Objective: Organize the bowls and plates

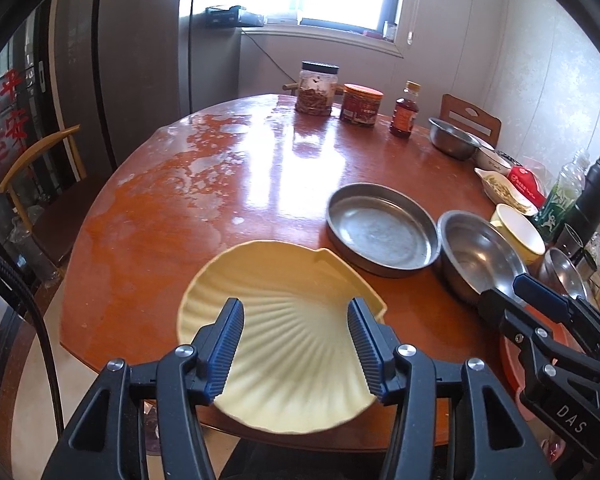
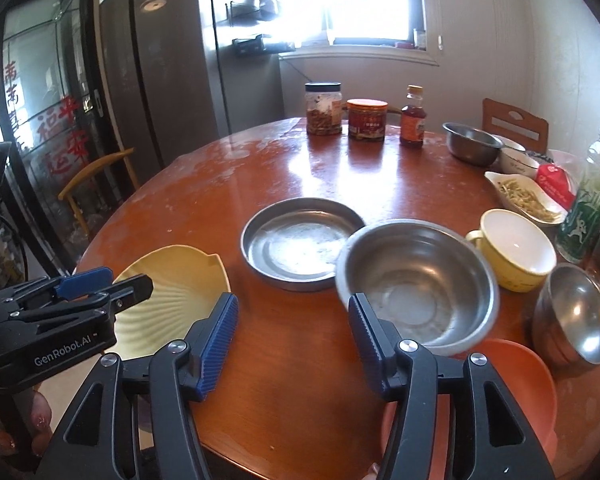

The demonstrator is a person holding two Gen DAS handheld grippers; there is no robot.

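Shell-shaped yellow plate at the near edge of the round wooden bench, overhanging slightly: ribbed, stiff, likely light plastic or glazed ceramic, best pinched at its thin rim. Left hand-held gripper hovers over it, jaws apart, pads not pressing; right hand-held gripper likewise apart above bare bench, beside the steel bowl. Bowl and flat steel pan just beside it: smooth, rigid, slippery; orange bowl nearer.

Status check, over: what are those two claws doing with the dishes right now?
Left gripper open above shell plate. Right gripper open, empty, beside steel bowl. Nothing blocking.
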